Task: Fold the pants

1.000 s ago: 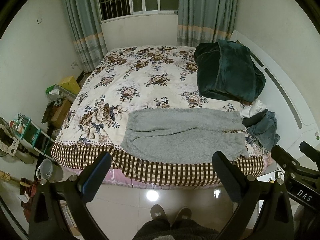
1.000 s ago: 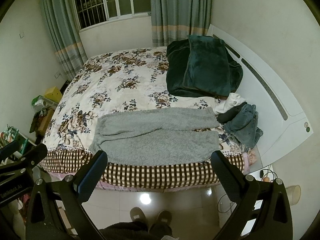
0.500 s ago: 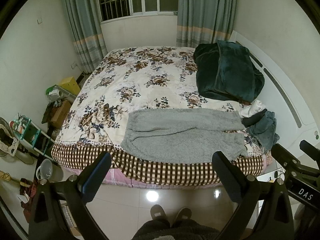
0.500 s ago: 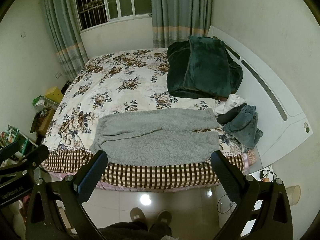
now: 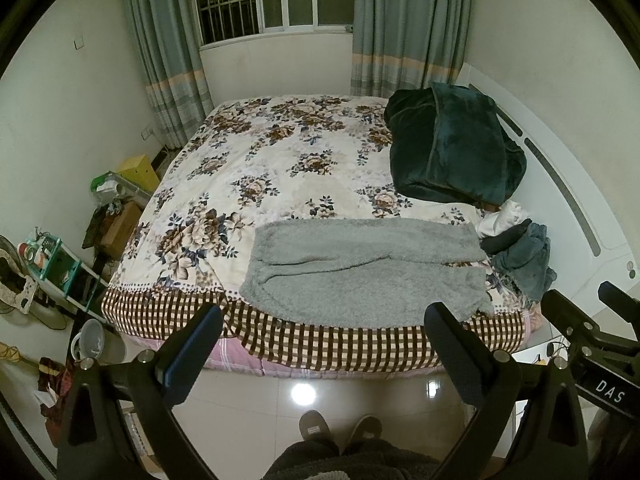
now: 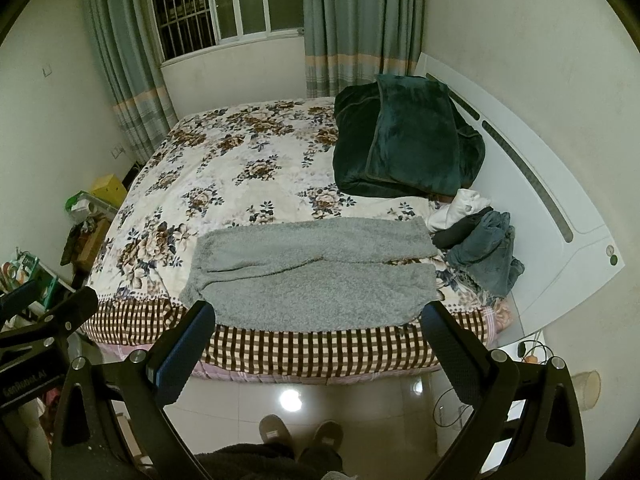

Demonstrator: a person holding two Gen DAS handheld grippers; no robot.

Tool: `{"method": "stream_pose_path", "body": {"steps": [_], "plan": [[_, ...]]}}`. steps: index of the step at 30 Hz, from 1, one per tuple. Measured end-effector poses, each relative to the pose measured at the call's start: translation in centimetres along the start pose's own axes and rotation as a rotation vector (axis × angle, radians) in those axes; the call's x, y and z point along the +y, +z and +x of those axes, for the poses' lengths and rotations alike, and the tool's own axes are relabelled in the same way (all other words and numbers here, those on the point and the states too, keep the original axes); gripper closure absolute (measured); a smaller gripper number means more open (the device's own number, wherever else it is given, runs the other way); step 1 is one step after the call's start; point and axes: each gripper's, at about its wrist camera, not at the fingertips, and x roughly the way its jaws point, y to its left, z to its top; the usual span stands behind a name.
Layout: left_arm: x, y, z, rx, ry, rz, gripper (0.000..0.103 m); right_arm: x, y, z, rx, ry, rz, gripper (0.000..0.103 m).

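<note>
Grey fleece pants (image 5: 366,270) lie flat across the near edge of the bed, waist to the left, the two legs side by side running right; they also show in the right wrist view (image 6: 316,276). My left gripper (image 5: 324,320) is open and empty, held above the floor in front of the bed, short of the pants. My right gripper (image 6: 318,318) is open and empty at the same height, to the right of the left one.
The bed (image 5: 280,160) has a floral cover with a checked border. A dark green blanket (image 5: 452,148) lies at the back right. A pile of clothes (image 5: 516,252) sits by the white headboard (image 6: 560,208). Shelves and boxes (image 5: 60,260) stand left. My slippered feet (image 5: 340,428) are on the tiled floor.
Both views have shifted very slightly; the grippers stay open and the pants have not moved.
</note>
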Motion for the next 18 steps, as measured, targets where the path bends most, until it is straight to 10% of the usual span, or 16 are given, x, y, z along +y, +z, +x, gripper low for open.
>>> {"method": "stream_pose_path", "body": {"steps": [18], "plan": [[-1.6,0.8,0.5,0.009,0.005,-0.028,0.0,-1.2,0.3,0.2,0.015,-0.003,0.003,0.0]]}}
